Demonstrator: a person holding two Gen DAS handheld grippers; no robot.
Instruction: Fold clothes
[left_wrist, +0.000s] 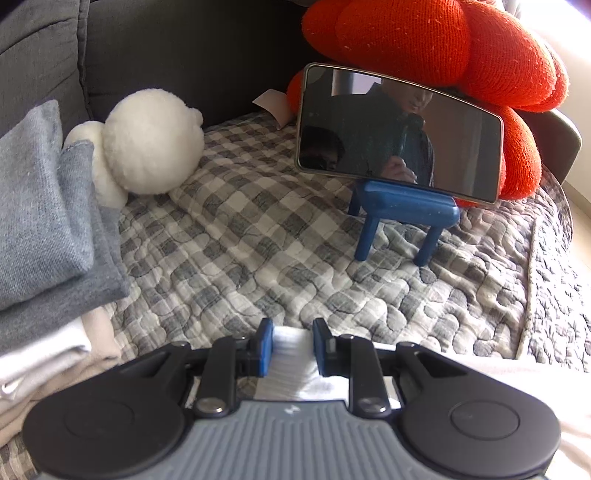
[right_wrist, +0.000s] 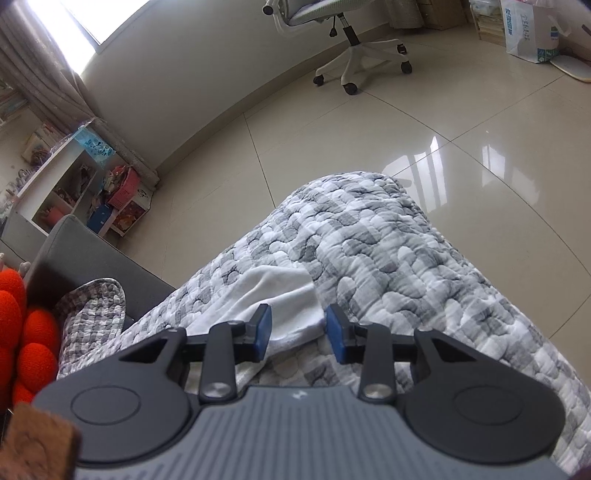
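A white garment (left_wrist: 293, 369) lies on the grey checked quilt (left_wrist: 258, 258) at the near edge of the left wrist view. My left gripper (left_wrist: 293, 343) is shut on a bunched fold of it, which fills the narrow gap between the blue pads. In the right wrist view the same white garment (right_wrist: 273, 299) ends in a rumpled corner on the quilt (right_wrist: 388, 258). My right gripper (right_wrist: 300, 332) stands over that corner. Its jaws are partly apart, the cloth lies between them, and the right pad is not pressing on it.
A stack of folded grey and cream clothes (left_wrist: 44, 221) sits at the left, with a white plush toy (left_wrist: 147, 144) beside it. A phone (left_wrist: 399, 133) leans on a small blue stand (left_wrist: 402, 210) before an orange cushion (left_wrist: 443, 44). Beyond the quilt's edge are tiled floor and an office chair (right_wrist: 354, 48).
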